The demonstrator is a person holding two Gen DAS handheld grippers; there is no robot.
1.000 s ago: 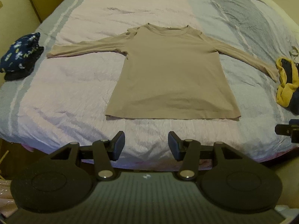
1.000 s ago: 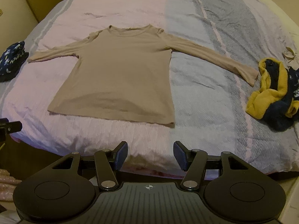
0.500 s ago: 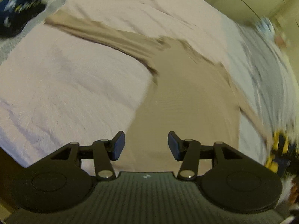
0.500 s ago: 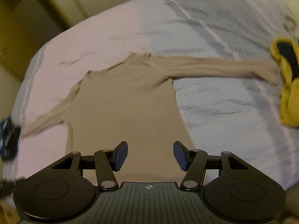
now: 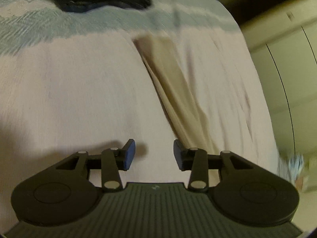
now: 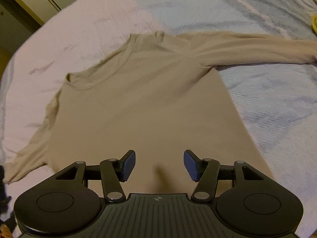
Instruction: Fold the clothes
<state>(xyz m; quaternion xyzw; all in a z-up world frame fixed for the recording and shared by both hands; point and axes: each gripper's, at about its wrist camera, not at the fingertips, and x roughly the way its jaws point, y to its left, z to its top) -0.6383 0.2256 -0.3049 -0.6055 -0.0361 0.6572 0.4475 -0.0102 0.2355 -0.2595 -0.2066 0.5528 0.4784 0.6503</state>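
The left gripper [image 5: 154, 154], jaws apart and holding nothing, hangs over the bed [image 5: 69, 99] just beside the beige long-sleeved shirt's [image 6: 142, 109] sleeve [image 5: 174, 91]. The right gripper [image 6: 159, 165], likewise apart, hovers over the shirt's lower body, which lies flat on the bed.

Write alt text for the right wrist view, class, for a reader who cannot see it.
A beige long-sleeved shirt lies flat on a bed, one sleeve stretched out to the right. The right gripper hovers open over the shirt's lower part, holding nothing. The bedspread is pink on the left and blue-grey on the right.
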